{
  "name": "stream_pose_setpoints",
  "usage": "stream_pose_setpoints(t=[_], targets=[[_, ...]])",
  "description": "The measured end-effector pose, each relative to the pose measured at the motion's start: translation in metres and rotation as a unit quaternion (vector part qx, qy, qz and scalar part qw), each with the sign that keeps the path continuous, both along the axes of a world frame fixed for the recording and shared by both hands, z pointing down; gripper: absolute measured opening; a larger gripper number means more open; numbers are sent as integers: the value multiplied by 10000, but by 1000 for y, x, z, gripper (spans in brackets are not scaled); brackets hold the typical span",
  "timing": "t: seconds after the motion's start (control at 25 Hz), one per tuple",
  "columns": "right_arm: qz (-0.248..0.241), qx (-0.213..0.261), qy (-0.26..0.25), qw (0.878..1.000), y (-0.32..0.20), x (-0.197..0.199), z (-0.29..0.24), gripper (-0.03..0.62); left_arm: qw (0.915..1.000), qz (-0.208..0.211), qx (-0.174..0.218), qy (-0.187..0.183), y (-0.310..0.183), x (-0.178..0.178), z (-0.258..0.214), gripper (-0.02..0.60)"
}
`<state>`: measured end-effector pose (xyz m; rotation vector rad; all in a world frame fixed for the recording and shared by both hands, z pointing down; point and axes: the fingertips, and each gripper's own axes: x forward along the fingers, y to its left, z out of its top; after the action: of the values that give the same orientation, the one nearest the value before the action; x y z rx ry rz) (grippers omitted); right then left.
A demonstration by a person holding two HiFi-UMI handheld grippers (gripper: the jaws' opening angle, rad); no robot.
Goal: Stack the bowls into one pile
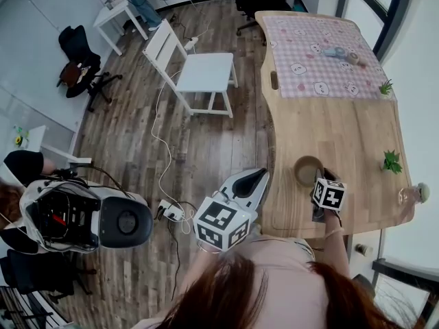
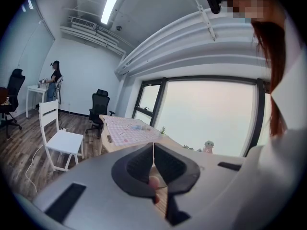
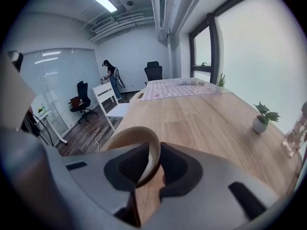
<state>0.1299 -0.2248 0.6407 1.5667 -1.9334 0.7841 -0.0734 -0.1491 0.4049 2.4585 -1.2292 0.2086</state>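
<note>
The head view looks steeply down from above the person onto the worktop. The left gripper view faces almost level across the room; the right one looks along the worktop (close over a bowl). All share the white chair.

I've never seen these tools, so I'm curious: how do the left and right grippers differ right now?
The left gripper's jaws are shut on nothing; the right gripper's jaws stand apart astride the bowl's rim. The left gripper hangs beside the table, over the floor; the right gripper is over the table. Both share the same grey build.
</note>
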Motion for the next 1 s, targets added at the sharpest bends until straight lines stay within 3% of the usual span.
stream_pose_setpoints(t=[0.48,1.0], targets=[[337,114,64,9993,5,5,-10,80,9995,288,57,77,-5,-8,-3,11],[782,756,-149,9940,19,-5,-47,74,9966,794,55,187,-11,-17,1,11]])
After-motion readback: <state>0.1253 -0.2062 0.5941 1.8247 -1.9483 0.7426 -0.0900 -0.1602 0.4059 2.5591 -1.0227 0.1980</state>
